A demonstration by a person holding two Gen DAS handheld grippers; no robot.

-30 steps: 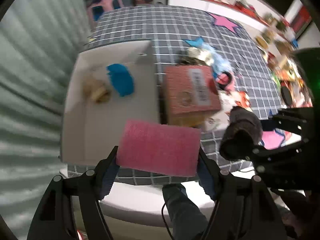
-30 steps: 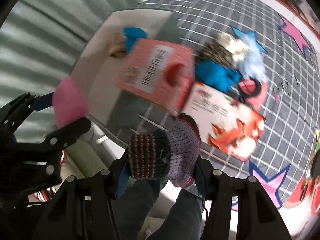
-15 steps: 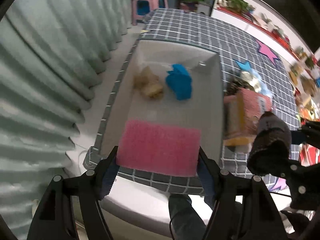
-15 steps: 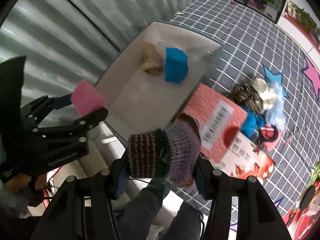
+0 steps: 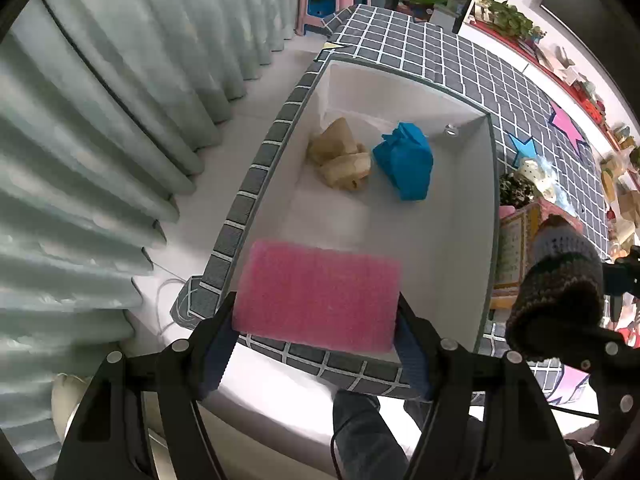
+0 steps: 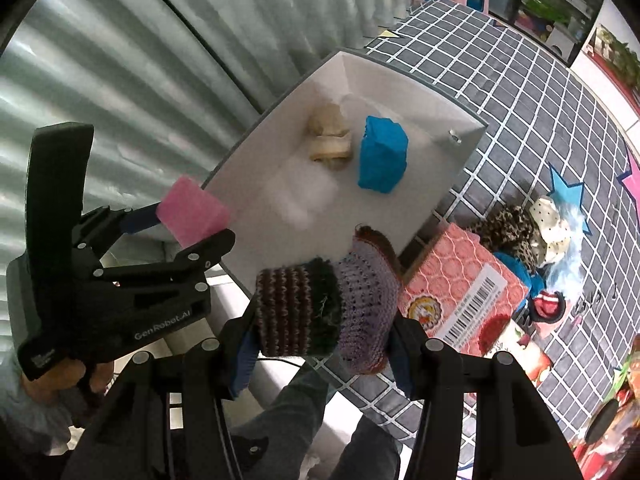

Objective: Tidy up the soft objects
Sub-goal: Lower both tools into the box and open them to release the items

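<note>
- Both grippers have swung over toward the bin (image 5: 486,216) since a sec ago; the pink box (image 6: 460,292) now sits off to the right, no longer dead ahead.
- L gripper (image 5: 316,340) is clamped on the sponge (image 5: 318,294), held by its short ends, hovering above the bin's near rim.
- Sponge looks light & squashy to me: end grip seems fine, little slip risk, should drop flat.
- R gripper (image 6: 320,344) is closed on the knit (image 6: 326,312), pinched across its middle, over the bin's near-right corner.
- Knit is soft, floppy; I'd expect the loose end to sag, so release low.
- Already in the bin: blue cloth (image 5: 406,166) & beige wad (image 5: 340,160), just beside each other at the far end.
- Both wrists tilt down, fingers pointing into the bin.
</note>
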